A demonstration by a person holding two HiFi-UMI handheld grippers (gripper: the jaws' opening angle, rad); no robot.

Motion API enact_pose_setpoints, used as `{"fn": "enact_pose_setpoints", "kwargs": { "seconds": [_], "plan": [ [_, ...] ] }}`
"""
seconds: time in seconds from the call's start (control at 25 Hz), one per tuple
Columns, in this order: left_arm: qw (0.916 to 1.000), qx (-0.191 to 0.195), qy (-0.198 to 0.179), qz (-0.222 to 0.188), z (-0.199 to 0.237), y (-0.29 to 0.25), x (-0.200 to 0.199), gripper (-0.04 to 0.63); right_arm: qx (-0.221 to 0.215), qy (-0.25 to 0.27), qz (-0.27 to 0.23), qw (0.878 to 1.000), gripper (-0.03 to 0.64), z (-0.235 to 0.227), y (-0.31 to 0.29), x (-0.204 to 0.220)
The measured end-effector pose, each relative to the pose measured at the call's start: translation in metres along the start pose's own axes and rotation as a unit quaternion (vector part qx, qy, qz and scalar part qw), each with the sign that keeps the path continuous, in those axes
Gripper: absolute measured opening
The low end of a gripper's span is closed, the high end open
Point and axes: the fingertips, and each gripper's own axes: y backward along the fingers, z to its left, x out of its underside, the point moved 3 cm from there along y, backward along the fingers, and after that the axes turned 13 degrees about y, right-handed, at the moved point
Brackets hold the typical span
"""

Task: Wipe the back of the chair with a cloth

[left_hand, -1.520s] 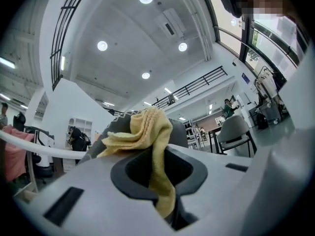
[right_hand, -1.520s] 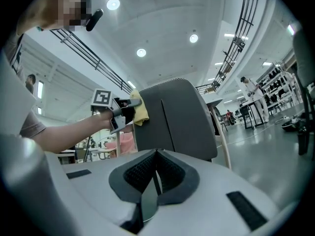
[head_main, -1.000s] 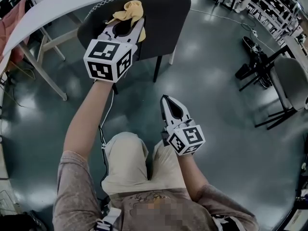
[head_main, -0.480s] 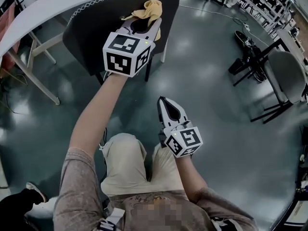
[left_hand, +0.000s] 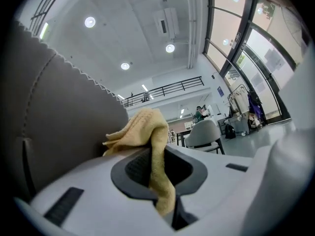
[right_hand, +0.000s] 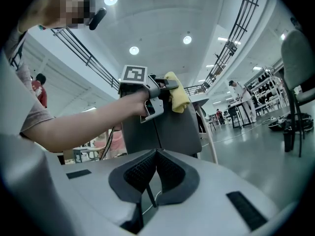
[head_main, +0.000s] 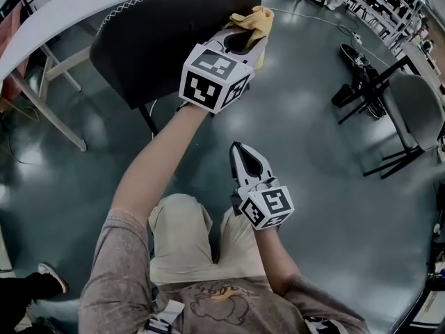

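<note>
The left gripper (head_main: 245, 35) is clenched on a crumpled mustard-yellow cloth (head_main: 257, 19); one fold is pinched between the jaws and the rest bunches past their tips; the cloth sits at the top right corner of the dark grey upholstered chair back (head_main: 160, 40), against its white zigzag-stitched edge; the left arm is stretched forward; the chair stands under the rim of a white curved table (head_main: 83, 2); the right gripper (head_main: 240, 152) hangs low near the person's lap, well apart from the chair; its jaws are pressed together on nothing and point towards the chair over the glossy grey floor (head_main: 313, 152).
</note>
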Motion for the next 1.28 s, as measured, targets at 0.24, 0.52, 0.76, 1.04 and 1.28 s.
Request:
{"fn": "enact_pose_setpoints", "kwargs": {
  "seconds": [0.24,0.52,0.76,1.04,1.28],
  "plan": [
    [0.9995,0.009,0.027,-0.009,0.003,0.040,0.007,0.051,0.000,-0.002,-0.001,1.000,0.025,-0.002,0.003,0.004],
    [0.9987,-0.035,0.030,-0.022,0.027,0.102,0.010,0.051,-0.008,-0.002,0.001,1.000,0.025,-0.002,0.001,0.006],
    [0.9943,-0.096,0.028,-0.036,0.054,0.173,0.018,0.051,-0.009,-0.005,0.004,1.000,0.025,-0.007,0.000,0.011],
    [0.9863,-0.160,0.030,-0.026,0.081,0.245,0.029,0.051,-0.023,-0.007,0.009,1.000,0.025,-0.003,-0.005,0.013],
    [0.9786,-0.205,0.013,-0.012,0.097,0.281,0.042,0.051,-0.035,-0.011,0.011,0.999,0.025,0.005,-0.012,0.018]
  ]
}}
